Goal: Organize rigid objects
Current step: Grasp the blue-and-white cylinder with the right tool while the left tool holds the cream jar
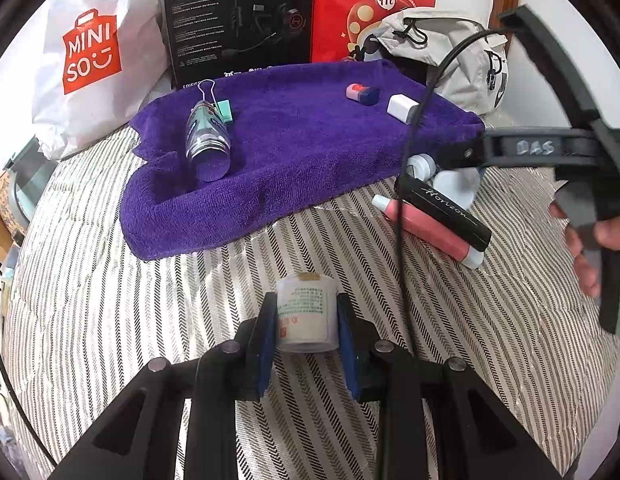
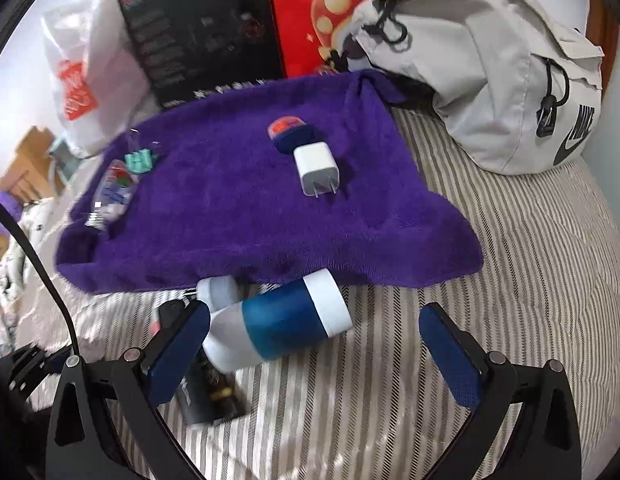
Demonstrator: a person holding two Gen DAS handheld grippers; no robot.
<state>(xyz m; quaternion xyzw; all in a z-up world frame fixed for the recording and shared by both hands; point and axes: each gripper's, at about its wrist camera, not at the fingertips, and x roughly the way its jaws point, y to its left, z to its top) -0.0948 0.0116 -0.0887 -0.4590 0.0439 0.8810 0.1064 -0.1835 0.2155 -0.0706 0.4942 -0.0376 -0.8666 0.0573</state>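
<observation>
1. Nearest the left wrist camera, our left tool (image 1: 305,320) pinches a small white cylindrical bottle (image 1: 305,310) with a printed paper label, its blue pads pressed on both sides. It is held over the striped bed cover (image 1: 149,300), short of the towel.
2. Our right tool (image 2: 314,352) stands spread wide, holding nothing. It hangs over a blue-and-white tumbler (image 2: 285,320), a smooth hard cylinder lying on its side just off the towel's near edge.
3. Done so far, as we judge it: four items lie on the purple towel (image 1: 301,128), a soft, deep-piled cloth. These are a clear ribbed plastic bottle (image 1: 207,140), a mint binder clip (image 1: 221,110) with wire handles, a red-and-blue eraser-like block (image 1: 362,93) and a white boxy charger plug (image 1: 402,108).
4. Left to do, as we judge it: the held bottle, the tumbler, a matte black case (image 1: 442,208), a glossy pink tube (image 1: 426,226) and a small round white container (image 1: 420,164), all clustered on the bed cover.
</observation>
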